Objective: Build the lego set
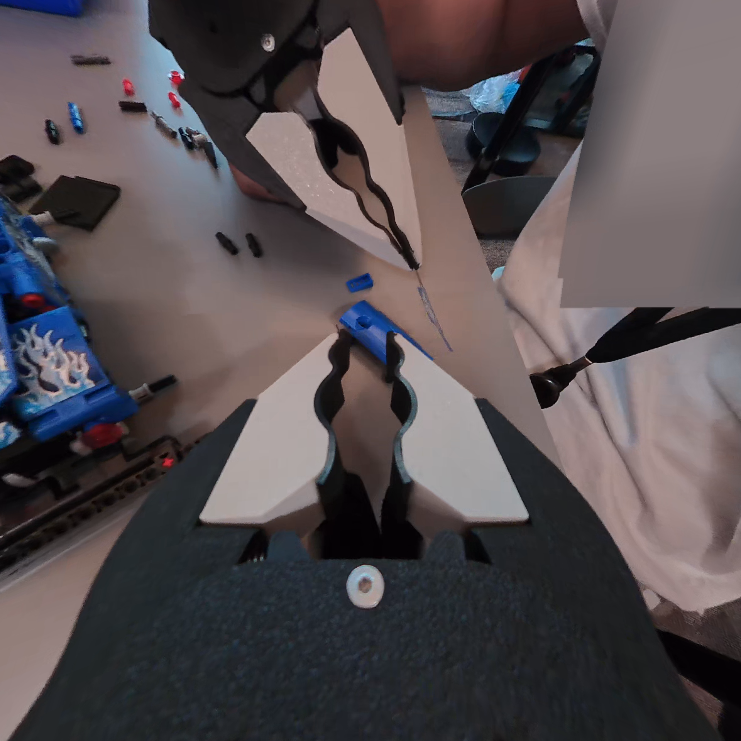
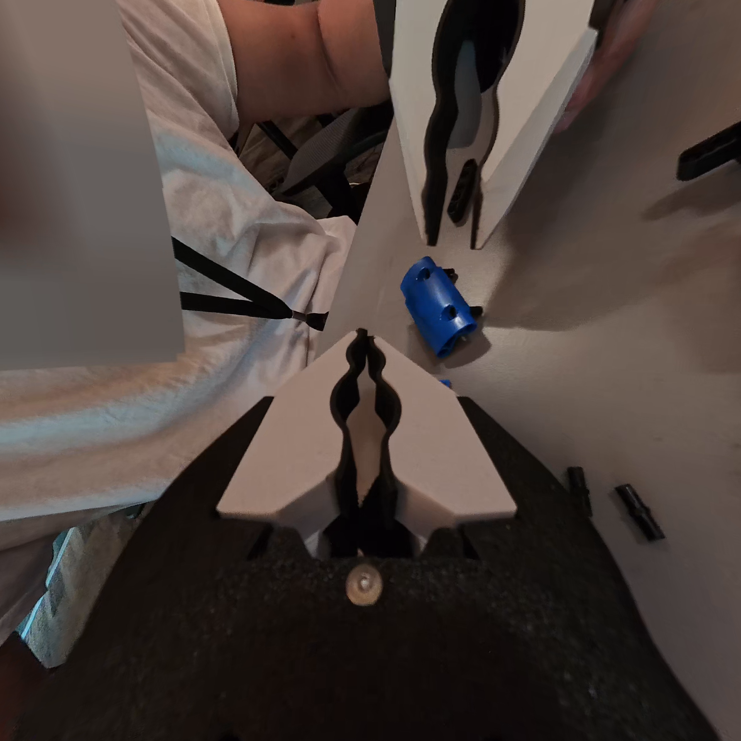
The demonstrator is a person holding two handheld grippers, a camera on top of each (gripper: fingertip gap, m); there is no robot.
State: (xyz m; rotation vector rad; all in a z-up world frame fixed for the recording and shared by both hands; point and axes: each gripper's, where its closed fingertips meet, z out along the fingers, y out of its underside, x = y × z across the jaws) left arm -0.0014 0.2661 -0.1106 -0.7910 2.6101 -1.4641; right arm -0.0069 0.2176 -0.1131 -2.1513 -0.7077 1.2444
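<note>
A blue curved Lego piece (image 1: pixel 367 322) with round holes lies on the grey table (image 1: pixel 192 304); it also shows in the right wrist view (image 2: pixel 439 308). My left gripper (image 1: pixel 365 339) is open, its tips just short of the blue piece and apart from it; it enters the right wrist view from the top (image 2: pixel 452 242). My right gripper (image 2: pixel 363 335) is shut, tips together near the table's edge; it reaches down from above in the left wrist view (image 1: pixel 413 264). I cannot tell whether anything is pinched in it. A small blue plate (image 1: pixel 359 282) lies between the grippers.
A blue model with flame stickers (image 1: pixel 52 361) and a black holed beam (image 1: pixel 100 493) sit at the left. Black pins (image 1: pixel 226 242) (image 2: pixel 637 509), red bits (image 1: pixel 127 86) and a black panel (image 1: pixel 76 200) are scattered about. A person in a white shirt (image 2: pixel 240 248) sits at the table's edge. The tips of one gripper are about 6 centimetres away from the tips of the other. The small blue plate (image 1: pixel 359 282) sits 4 centimetres or so from the ends of my right fingers.
</note>
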